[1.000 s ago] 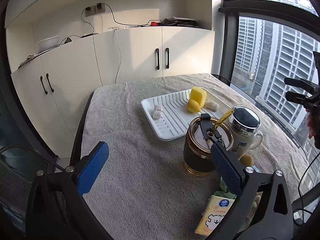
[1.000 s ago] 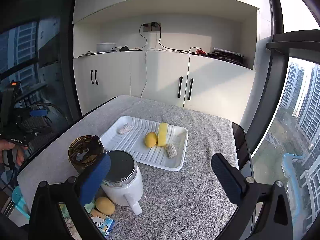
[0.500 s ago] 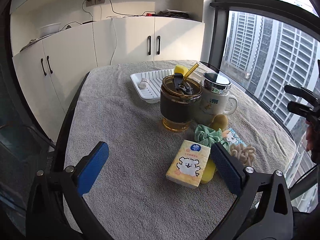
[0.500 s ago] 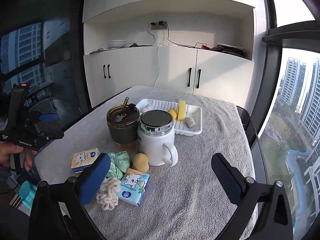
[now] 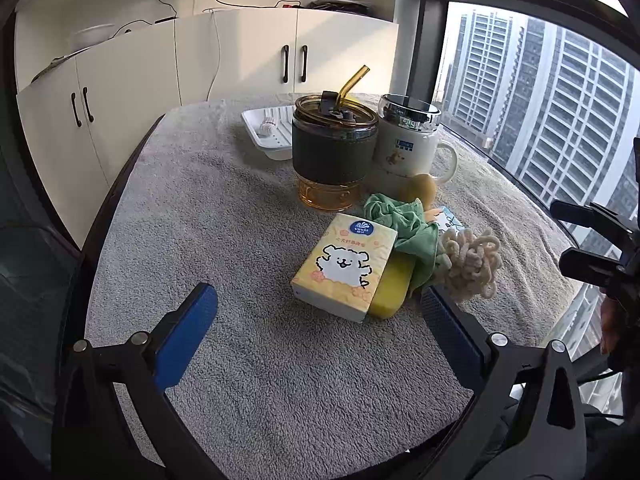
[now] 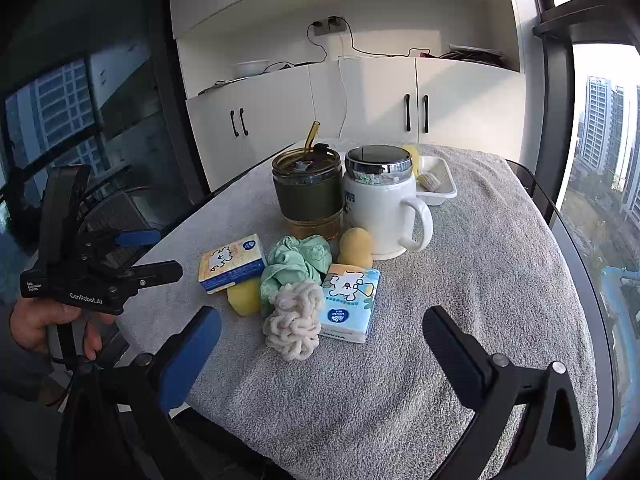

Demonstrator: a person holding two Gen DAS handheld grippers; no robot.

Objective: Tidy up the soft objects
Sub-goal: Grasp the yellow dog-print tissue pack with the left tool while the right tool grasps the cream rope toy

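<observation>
A heap of soft things lies near the table's front. It holds a yellow tissue pack [image 5: 346,266] [image 6: 232,263], a yellow sponge [image 5: 390,290] [image 6: 245,297] under it, a green scrunchie [image 5: 404,224] [image 6: 298,266], a cream rope knot [image 5: 470,264] [image 6: 294,320], a blue tissue pack [image 6: 350,300] and a yellow egg-shaped sponge [image 6: 355,247]. A white tray [image 5: 272,136] [image 6: 440,184] at the back holds more small soft pieces. My left gripper [image 5: 316,320] is open, just short of the yellow pack. My right gripper [image 6: 320,336] is open, close to the rope knot.
A dark tumbler with a straw [image 5: 334,152] [image 6: 308,196] and a white lidded mug [image 5: 408,144] [image 6: 380,200] stand between the heap and the tray. A grey towel [image 5: 224,240] covers the table. White cabinets stand behind. A hand [image 6: 44,326] holds the left gripper.
Both grippers have pulled back and sunk from high over the tray to low at the table's front, so the heap of soft things has come into view. Both stay open.
</observation>
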